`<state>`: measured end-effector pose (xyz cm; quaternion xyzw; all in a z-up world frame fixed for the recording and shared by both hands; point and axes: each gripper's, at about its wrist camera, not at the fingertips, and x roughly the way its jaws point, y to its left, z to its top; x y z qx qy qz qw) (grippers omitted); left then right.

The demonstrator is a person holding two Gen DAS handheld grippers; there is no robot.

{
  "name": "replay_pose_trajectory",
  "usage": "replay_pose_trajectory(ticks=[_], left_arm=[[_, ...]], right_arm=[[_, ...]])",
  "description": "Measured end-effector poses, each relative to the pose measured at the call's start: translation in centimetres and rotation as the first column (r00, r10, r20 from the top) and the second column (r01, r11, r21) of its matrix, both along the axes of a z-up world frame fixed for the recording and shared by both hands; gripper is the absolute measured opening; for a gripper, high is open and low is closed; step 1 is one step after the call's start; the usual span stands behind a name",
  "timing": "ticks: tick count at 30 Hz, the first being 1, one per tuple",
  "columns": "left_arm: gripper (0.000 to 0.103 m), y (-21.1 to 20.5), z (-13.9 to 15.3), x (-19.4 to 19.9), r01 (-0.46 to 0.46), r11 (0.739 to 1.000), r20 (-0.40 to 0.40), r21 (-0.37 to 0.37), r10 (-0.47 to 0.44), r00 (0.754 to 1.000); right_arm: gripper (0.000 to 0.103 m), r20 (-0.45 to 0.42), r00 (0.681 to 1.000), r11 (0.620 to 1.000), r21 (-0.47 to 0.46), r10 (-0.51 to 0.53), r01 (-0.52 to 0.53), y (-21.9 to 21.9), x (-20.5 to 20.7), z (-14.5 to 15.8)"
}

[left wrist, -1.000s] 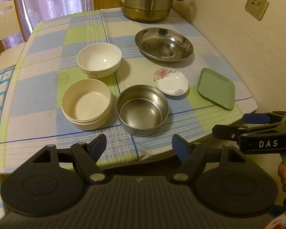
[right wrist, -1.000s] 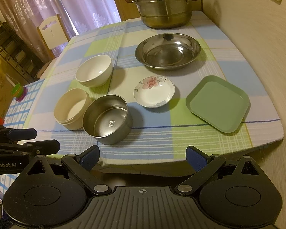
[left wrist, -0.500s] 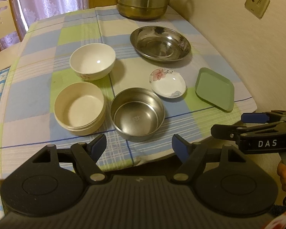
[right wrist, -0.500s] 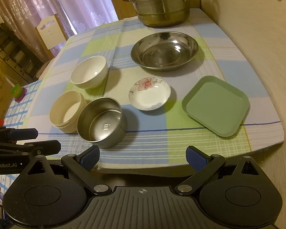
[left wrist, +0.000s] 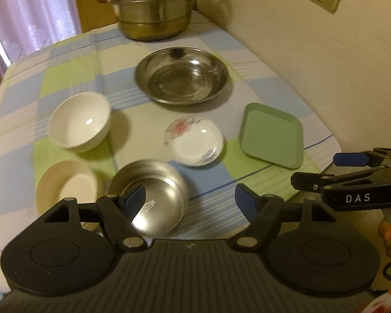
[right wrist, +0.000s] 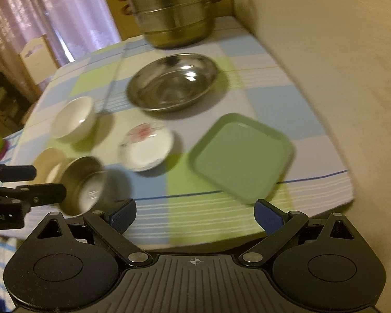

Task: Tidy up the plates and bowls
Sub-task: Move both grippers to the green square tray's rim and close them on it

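On the checked tablecloth stand a steel bowl (left wrist: 153,195), a cream bowl (left wrist: 65,185), a white bowl (left wrist: 78,121), a small flowered saucer (left wrist: 195,140), a wide steel dish (left wrist: 182,74) and a green square plate (left wrist: 272,134). My left gripper (left wrist: 190,200) is open and empty over the table's front edge, its left finger over the steel bowl. My right gripper (right wrist: 195,212) is open and empty at the front edge, just short of the green plate (right wrist: 242,154). The steel bowl (right wrist: 84,185) and the saucer (right wrist: 146,147) lie to its left.
A tall steel steamer pot (left wrist: 153,5) stands at the back of the table. A wall (left wrist: 312,52) runs close along the right side. A chair (right wrist: 36,57) and curtains stand beyond the far left. The right gripper shows in the left wrist view (left wrist: 352,180).
Both grippers have moved forward toward the table and a little right. The dishes look nearer and blurred. Nothing has been taken hold of.
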<state>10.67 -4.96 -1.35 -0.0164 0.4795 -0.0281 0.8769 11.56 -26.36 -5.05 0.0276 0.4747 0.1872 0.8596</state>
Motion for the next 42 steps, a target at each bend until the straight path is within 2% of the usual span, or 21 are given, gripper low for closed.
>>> replay_pose_trajectory(ticks=[7, 13, 15, 16, 19, 21, 23, 30, 36, 38, 42], left_arm=[[0.069, -3.0, -2.1, 3.4, 0.069, 0.998, -0.006, -0.004, -0.069, 0.998], [0.061, -4.8, -4.3, 5.8, 0.084, 0.996, -0.025, -0.024, -0.084, 0.996], [0.06, -5.4, -4.9, 6.4, 0.083, 0.996, -0.026, -0.028, -0.084, 0.996], [0.059, -5.6, -5.1, 6.8, 0.084, 0.996, -0.025, -0.027, -0.085, 0.996], [0.058, -6.3, -5.7, 7.8, 0.089, 0.996, -0.017, -0.013, -0.089, 0.996], [0.058, -6.7, -6.1, 8.4, 0.088, 0.996, -0.015, -0.004, -0.088, 0.996], [0.057, -6.9, -6.6, 9.0, 0.086, 0.996, -0.018, -0.002, -0.086, 0.996], [0.056, -7.7, -7.7, 10.1, 0.085, 0.996, -0.028, 0.012, -0.084, 0.996], [0.055, -8.4, -8.4, 10.6, 0.082, 0.996, -0.033, 0.02, -0.081, 0.996], [0.05, -8.6, -8.6, 10.7, 0.084, 0.996, -0.033, 0.024, -0.083, 0.996], [0.045, -9.2, -9.1, 11.2, 0.089, 0.996, -0.034, 0.026, -0.088, 0.996]], right_arm=[[0.097, 0.01, 0.998, 0.998, 0.003, -0.064, 0.064, -3.1, 2.0, -1.6], [0.097, 0.03, 0.996, 0.996, -0.006, -0.085, 0.086, -4.3, 3.5, -3.4], [0.086, 0.032, 0.995, 0.995, -0.026, -0.096, 0.097, -4.3, 4.1, -4.1], [0.077, 0.027, 0.995, 0.995, -0.025, -0.095, 0.096, -4.4, 4.4, -4.5], [0.073, -0.01, 0.994, 0.994, -0.002, -0.106, 0.106, -4.7, 5.4, -5.7], [0.068, -0.022, 0.994, 0.994, 0.015, -0.109, 0.11, -5.1, 5.9, -6.3], [0.057, -0.041, 0.993, 0.993, 0.022, -0.113, 0.114, -5.2, 6.4, -7.0], [0.045, -0.058, 0.992, 0.993, 0.032, -0.111, 0.113, -5.4, 7.4, -8.1], [0.023, -0.045, 0.995, 0.996, 0.01, -0.088, 0.089, -5.8, 8.1, -8.8], [0.013, -0.038, 0.997, 0.998, -0.015, -0.069, 0.069, -6.1, 8.4, -8.9], [0.013, -0.024, 0.998, 0.998, -0.035, -0.053, 0.052, -7.0, 9.0, -9.0]])
